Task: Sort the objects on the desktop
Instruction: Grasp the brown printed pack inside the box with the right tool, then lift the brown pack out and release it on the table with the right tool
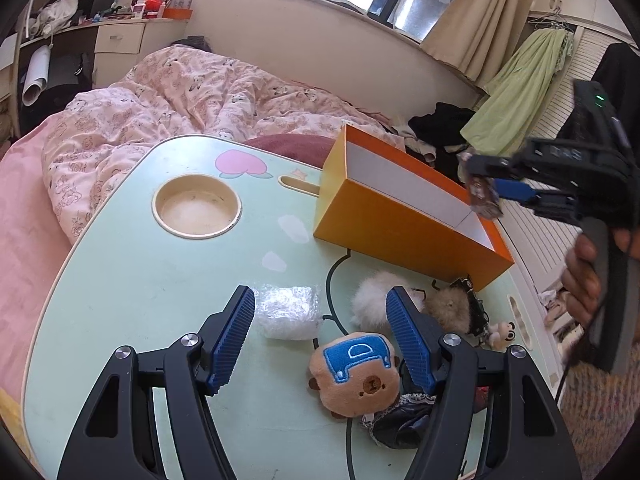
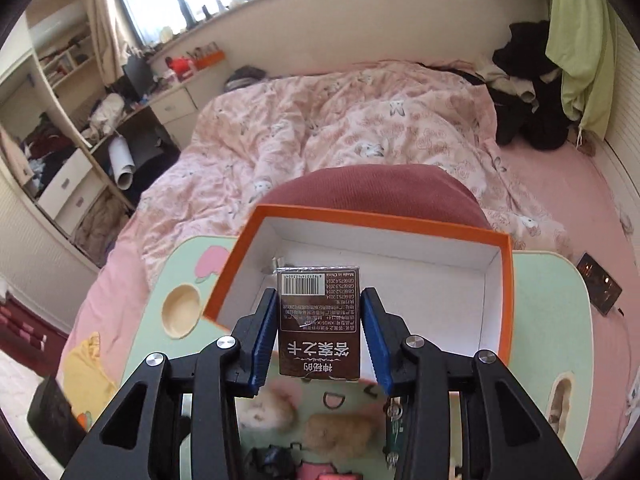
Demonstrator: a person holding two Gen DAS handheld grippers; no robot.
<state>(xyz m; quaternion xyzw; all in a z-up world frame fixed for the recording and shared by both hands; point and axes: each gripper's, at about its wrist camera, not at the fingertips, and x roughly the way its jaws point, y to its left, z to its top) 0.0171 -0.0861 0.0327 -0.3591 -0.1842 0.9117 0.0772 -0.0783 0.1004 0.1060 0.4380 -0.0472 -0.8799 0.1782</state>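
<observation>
My right gripper [image 2: 320, 294] is shut on a brown card box [image 2: 319, 320] with a barcode, held above the near end of the open orange box [image 2: 506, 300]. The left wrist view shows that gripper [image 1: 480, 184] and the card box [image 1: 482, 196] over the orange box's [image 1: 400, 232] right end. My left gripper [image 1: 320, 296] hangs open above the mint-green table [image 1: 160, 280]. A bear plush [image 1: 354, 372] lies between its fingers, untouched. Bubble wrap [image 1: 288, 312], a white pompom [image 1: 370, 300] and a brown pompom [image 1: 448, 306] lie just past them.
A round cup recess [image 1: 197, 206] sits at the table's far left. A dark lace-trimmed item [image 1: 400, 420], a small panda figure [image 1: 502, 330] and a black strip [image 1: 476, 312] lie at the right. A person's hand [image 1: 584, 280] holds the right gripper. Pink bedding surrounds the table.
</observation>
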